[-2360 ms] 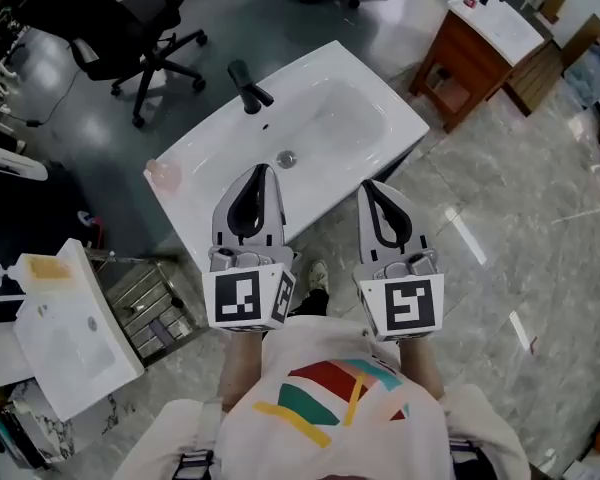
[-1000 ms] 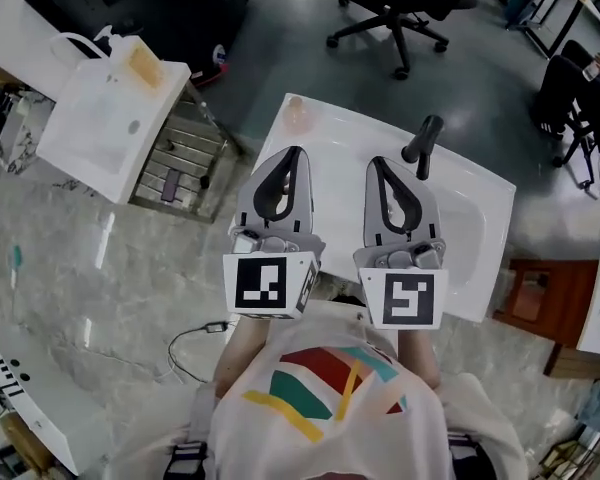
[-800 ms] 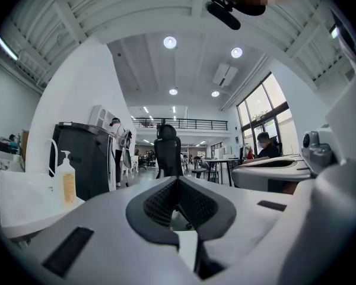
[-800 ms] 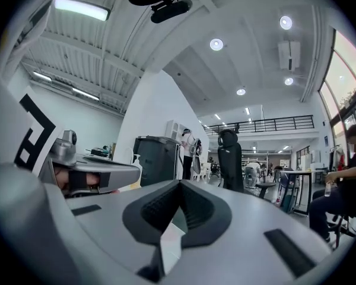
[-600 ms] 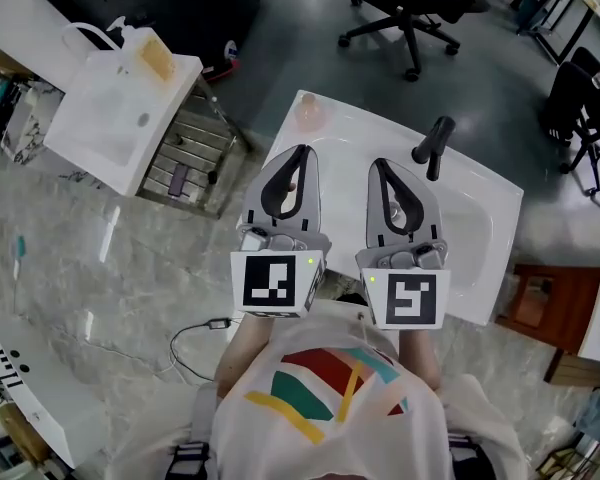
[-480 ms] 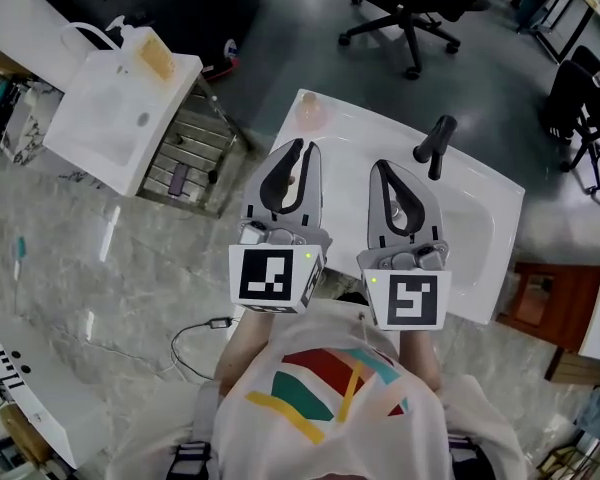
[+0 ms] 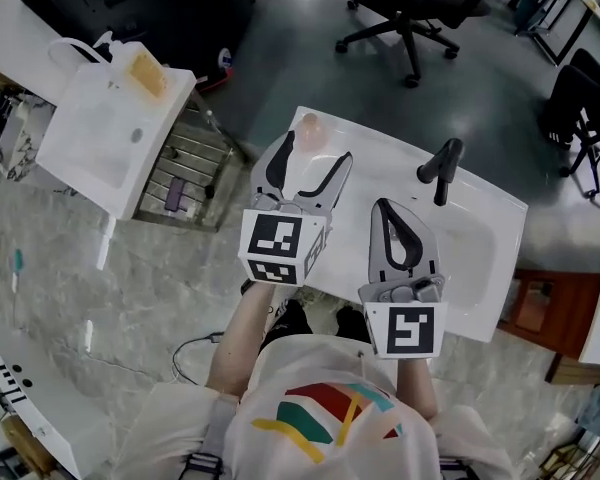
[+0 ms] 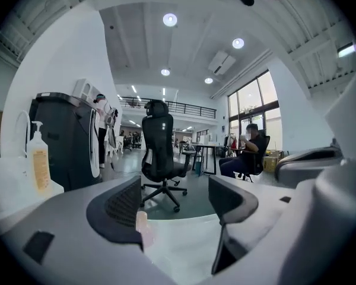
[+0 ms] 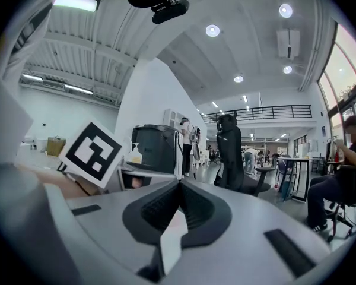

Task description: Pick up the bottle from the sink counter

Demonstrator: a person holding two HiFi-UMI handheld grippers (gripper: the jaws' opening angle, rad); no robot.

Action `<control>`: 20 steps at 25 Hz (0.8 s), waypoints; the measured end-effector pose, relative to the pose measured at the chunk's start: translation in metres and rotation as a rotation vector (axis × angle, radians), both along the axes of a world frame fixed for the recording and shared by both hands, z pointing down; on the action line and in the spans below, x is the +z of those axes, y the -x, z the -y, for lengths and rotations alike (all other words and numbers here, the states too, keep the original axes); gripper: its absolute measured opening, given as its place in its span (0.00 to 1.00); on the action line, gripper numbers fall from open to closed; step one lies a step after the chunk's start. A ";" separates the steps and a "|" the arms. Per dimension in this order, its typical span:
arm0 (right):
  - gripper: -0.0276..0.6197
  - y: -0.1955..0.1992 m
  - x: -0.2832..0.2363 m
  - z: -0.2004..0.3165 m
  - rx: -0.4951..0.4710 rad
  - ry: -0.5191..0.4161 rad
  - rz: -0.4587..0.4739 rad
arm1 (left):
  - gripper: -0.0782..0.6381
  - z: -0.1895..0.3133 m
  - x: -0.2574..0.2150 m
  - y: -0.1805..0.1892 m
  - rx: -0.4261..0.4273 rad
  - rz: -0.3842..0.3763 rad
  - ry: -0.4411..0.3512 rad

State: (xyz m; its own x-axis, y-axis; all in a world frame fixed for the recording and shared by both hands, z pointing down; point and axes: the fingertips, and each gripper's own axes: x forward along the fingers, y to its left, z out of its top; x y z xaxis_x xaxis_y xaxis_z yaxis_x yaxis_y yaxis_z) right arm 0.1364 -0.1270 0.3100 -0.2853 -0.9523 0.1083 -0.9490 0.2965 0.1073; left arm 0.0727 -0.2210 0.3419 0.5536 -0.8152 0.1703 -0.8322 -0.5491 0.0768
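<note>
Head view: left tongs [image 7: 319, 148] just opened wide, bottle [image 7: 307, 128] just ahead, ungripped; right tongs [image 7: 383, 206] closed. Bottle likely light, tippy: grip mid-body.

No words, numbers or brand names can be read anywhere. The cube [image 7: 280, 248] on the left gripper [image 7: 317, 150] and the cube [image 7: 412, 330] on the right gripper [image 7: 388, 208] carry only black-and-white square code patterns, with no letters. The pump bottle [image 8: 39, 165] has a yellow label whose print is too small to make out, and the shirt [image 7: 320, 413] shows coloured stripes without lettering.
</note>
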 end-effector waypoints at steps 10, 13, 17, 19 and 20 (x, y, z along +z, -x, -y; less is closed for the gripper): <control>0.06 -0.007 0.047 0.035 0.029 0.095 -0.016 | 0.57 0.080 0.107 0.000 -0.029 0.099 0.144; 0.06 -0.009 0.064 0.043 0.037 0.133 -0.014 | 0.57 0.094 0.132 0.002 -0.038 0.115 0.175; 0.06 -0.007 0.080 0.050 0.026 0.155 -0.019 | 0.59 0.105 0.156 0.000 -0.030 0.156 0.200; 0.06 -0.005 0.087 0.053 0.016 0.166 -0.026 | 0.60 0.109 0.165 0.000 -0.026 0.167 0.211; 0.06 -0.004 0.090 0.054 0.012 0.171 -0.028 | 0.60 0.111 0.169 0.000 -0.026 0.169 0.218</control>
